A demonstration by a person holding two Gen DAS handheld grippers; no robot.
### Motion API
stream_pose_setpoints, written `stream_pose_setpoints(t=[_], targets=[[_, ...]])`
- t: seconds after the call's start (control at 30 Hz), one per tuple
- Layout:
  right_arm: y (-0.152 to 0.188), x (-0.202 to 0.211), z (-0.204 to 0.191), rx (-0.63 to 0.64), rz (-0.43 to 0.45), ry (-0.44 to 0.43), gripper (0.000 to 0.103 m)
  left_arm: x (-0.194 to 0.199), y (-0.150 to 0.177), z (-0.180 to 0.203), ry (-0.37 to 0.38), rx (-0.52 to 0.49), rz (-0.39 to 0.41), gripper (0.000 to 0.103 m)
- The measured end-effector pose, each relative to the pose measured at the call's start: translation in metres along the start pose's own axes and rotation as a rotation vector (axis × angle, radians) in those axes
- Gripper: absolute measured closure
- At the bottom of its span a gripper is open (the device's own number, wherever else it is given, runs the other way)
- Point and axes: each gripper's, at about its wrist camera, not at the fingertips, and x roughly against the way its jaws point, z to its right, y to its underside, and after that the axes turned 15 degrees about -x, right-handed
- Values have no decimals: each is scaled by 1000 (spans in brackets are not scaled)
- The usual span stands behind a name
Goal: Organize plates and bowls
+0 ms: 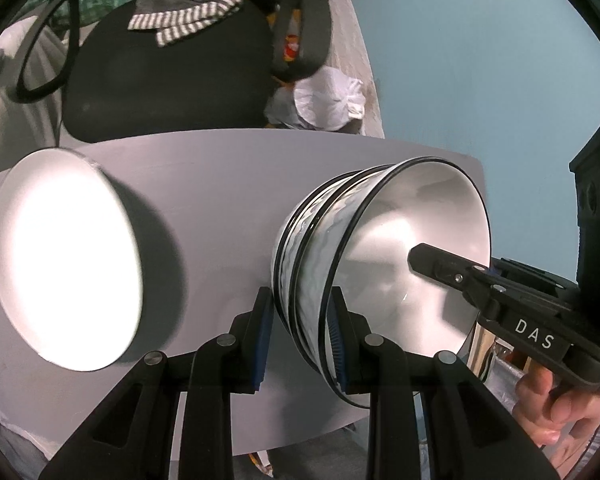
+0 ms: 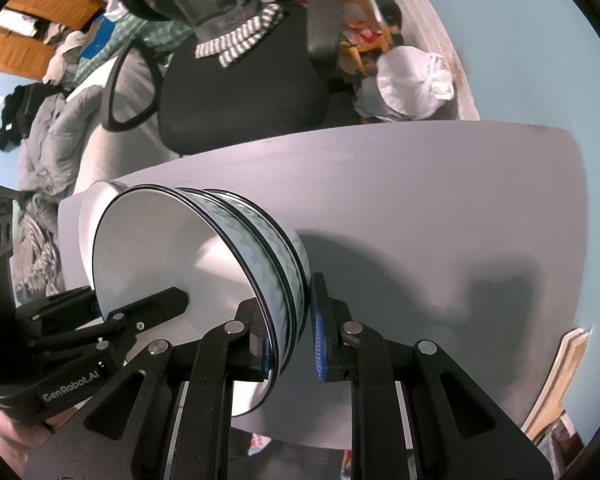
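A stack of nested white bowls with black rims and wavy blue-grey sides (image 1: 312, 256) (image 2: 272, 256) is on the grey table (image 1: 204, 184) (image 2: 440, 200). My left gripper (image 1: 300, 340) straddles the stack's near rim, one finger inside, one outside. My right gripper (image 2: 288, 340) straddles the opposite rim the same way; one of its fingers (image 1: 440, 266) shows inside the top bowl. The left gripper's finger (image 2: 156, 304) shows inside the bowl in the right wrist view. A plain white bowl (image 1: 68, 256) sits to the left, its edge (image 2: 88, 216) just visible behind the stack.
A black office chair (image 1: 168, 72) (image 2: 244, 80) with draped grey clothing stands behind the table. A white plastic bag (image 1: 332, 100) (image 2: 416, 80) lies on the floor by the blue wall. A bed with clothes (image 2: 52, 128) is at the far left.
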Motion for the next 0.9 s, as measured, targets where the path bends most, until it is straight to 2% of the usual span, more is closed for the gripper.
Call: stream_pose_setpoints(t=[0.4, 0.9], targets=[[16, -12, -74, 89, -1, 0, 87, 43, 35, -54, -12, 84, 72, 77], [30, -42, -155, 197, -35, 8, 87, 71, 72, -123, -20, 183, 105, 77]])
